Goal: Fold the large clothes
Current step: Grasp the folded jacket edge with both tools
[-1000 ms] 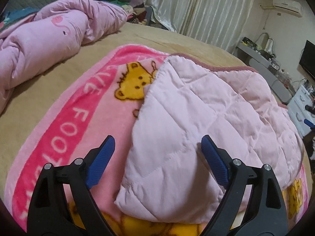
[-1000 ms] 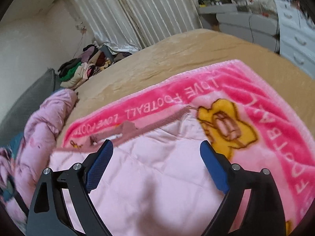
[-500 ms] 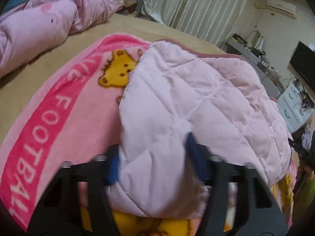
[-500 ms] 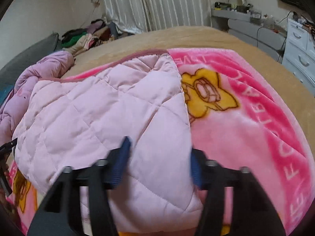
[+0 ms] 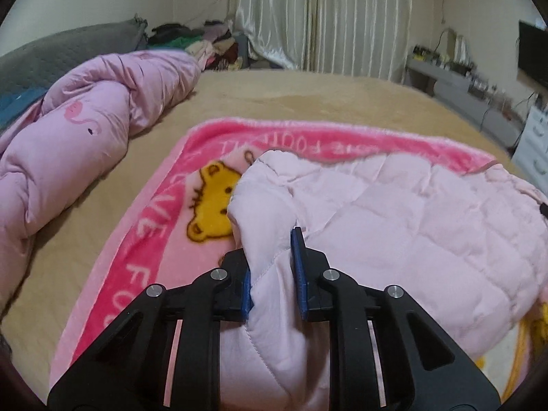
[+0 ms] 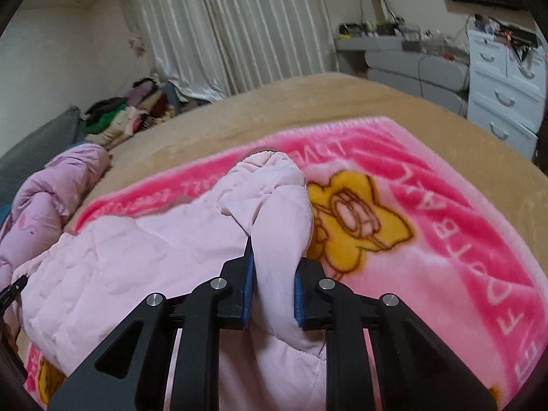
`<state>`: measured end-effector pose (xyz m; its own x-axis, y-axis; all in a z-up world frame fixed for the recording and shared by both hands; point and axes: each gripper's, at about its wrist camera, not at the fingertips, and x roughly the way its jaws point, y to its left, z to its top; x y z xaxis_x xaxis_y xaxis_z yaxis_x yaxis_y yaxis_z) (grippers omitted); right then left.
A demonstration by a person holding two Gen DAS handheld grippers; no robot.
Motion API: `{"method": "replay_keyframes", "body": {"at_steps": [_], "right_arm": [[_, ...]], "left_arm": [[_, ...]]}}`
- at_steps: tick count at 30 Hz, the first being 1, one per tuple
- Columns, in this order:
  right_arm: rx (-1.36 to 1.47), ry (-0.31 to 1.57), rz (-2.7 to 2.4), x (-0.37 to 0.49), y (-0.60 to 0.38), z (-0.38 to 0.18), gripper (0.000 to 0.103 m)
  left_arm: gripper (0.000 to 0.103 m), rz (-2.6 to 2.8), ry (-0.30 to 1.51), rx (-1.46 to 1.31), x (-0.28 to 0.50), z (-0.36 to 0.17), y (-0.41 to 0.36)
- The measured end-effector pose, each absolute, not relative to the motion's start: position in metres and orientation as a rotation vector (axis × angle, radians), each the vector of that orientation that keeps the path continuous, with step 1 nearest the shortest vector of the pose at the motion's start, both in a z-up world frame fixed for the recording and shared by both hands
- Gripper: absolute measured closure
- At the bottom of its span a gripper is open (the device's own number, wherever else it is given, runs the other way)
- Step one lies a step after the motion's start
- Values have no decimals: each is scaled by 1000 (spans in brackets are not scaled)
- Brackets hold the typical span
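A tan bed [image 5: 308,102] is carrying everything, and a pink cartoon blanket [image 5: 144,239] is lying spread across it. On that blanket the pale pink quilted garment [image 5: 411,212] is resting, bunched up at both of its near corners. My left hand-held gripper [image 5: 274,267] is pinching one corner, its blue pads nearly together with a fold of fabric pressed between them. My right hand-held gripper [image 6: 272,274] is clamping the other corner just as tightly.
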<state>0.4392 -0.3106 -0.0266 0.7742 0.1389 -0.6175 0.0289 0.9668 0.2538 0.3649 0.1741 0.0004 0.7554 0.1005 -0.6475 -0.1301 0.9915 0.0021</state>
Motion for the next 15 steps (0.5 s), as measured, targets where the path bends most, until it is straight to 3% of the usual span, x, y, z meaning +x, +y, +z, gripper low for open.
{"method": "replay_keyframes", "body": {"at_steps": [6,15], "right_arm": [[246,770,15,456,-304,-58,85],[259,815,-8,458,-305,-80,76]], "left_arm": [[90,154,765,-25,378,-24,174],[85,158,827,-53,375,-46,176]]}}
